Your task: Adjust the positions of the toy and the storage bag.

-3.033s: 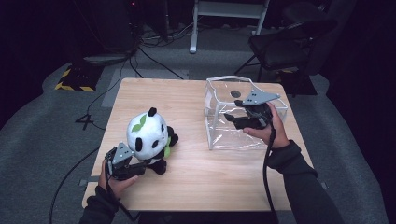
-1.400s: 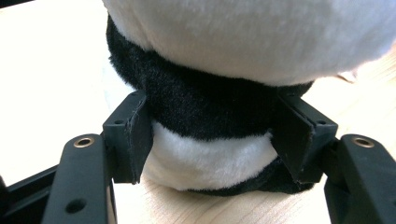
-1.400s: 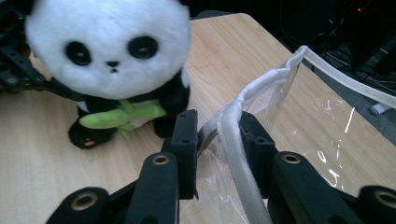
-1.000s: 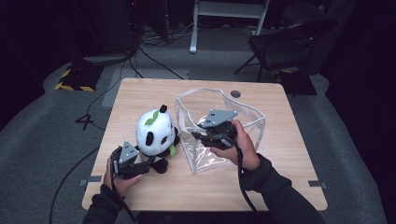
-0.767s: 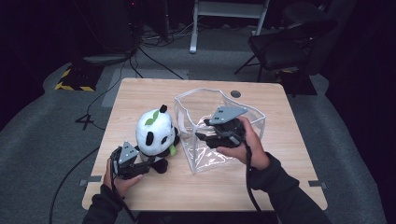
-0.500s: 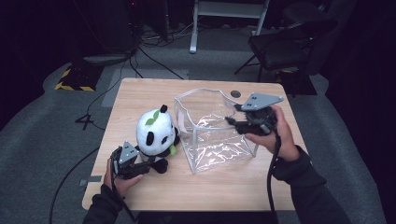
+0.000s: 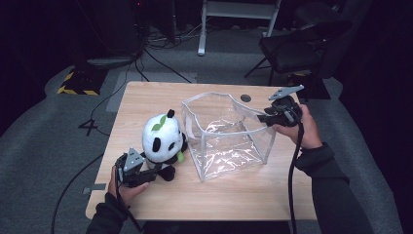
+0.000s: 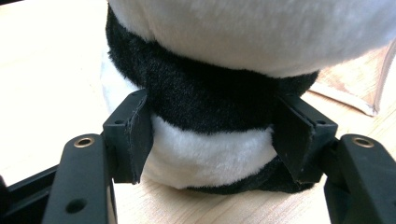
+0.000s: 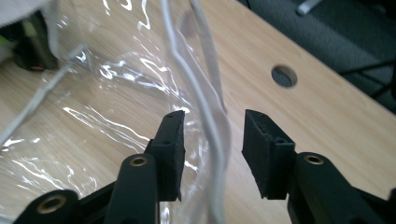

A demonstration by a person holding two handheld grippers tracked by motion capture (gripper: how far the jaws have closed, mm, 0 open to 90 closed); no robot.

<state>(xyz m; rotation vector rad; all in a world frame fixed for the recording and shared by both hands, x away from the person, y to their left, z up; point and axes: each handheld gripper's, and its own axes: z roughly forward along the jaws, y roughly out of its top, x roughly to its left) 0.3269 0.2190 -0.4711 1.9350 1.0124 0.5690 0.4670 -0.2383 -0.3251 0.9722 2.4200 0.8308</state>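
1. A person is sitting at the near side of a light wooden table [image 7: 146, 100], holding a two-jaw gripper in each hand, forearms in dark sleeves coming in from the near edge.

2. A stuffed panda [image 7: 163, 139] is standing on the left half of the table, a green leaf on its white head, just beside the left wall of a clear plastic bag [image 7: 226, 134].

3. The left gripper [image 7: 158, 168] is lying low at the near-left of the table, its jaws reaching to the panda's base. In the left gripper view the jaws are standing spread to either side of the panda's [image 8: 210, 93] black-and-white body, the pads [image 8: 140, 135] sitting at the fur without visibly squeezing it, so the gripper is reading as released.

4. The clear plastic bag is standing open-topped at mid-table, its white-edged rim holding a boxy shape and its walls catching the light.

5. The right gripper [image 7: 265, 117] is sitting at the bag's far-right rim, the right hand [image 7: 297, 127] wrapped around its body and a cable trailing back along the sleeve.

6. In the right gripper view the jaws are straddling the bag's rim [image 9: 205, 93], parted, with gaps showing on both sides of the plastic: released, not pinching.

7. A round hole [image 9: 284, 76] is showing in the tabletop just beyond the bag, to the far right.
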